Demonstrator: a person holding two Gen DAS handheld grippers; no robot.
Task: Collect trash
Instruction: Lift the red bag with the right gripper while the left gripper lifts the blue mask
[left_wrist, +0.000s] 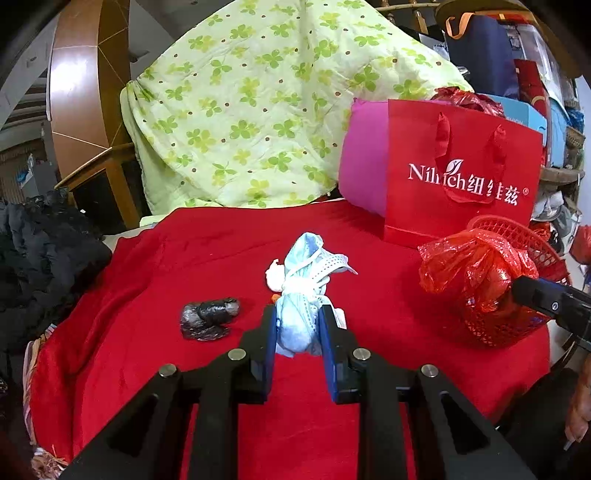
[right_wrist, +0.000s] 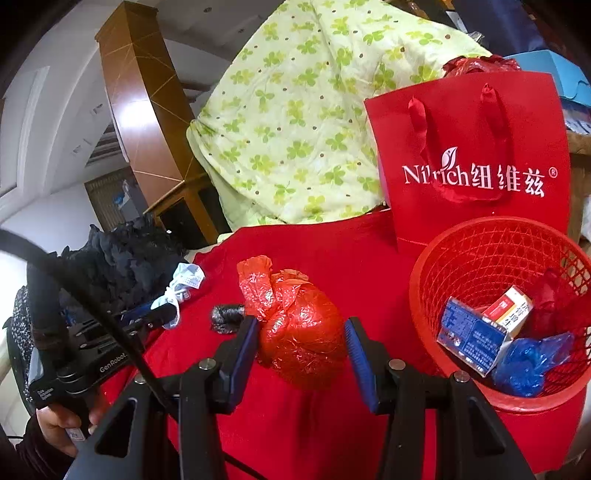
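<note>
1. Left tongs (left_wrist: 298, 325) clenched on a balled blue face mask (left_wrist: 301, 295), near edge of the red cloth (left_wrist: 147, 280).
2. Right tongs (right_wrist: 301, 332) grasping a crumpled red plastic bag (right_wrist: 299, 332), lifted off the cloth.
3. Black wrapper wad (left_wrist: 208, 318) lies on the cloth, left of the mask.
4. Red mesh basket (right_wrist: 480, 243) – right of the cloth, holding boxes and a blue bag.
5. Red gift bag (left_wrist: 461, 177) behind the basket.
</note>
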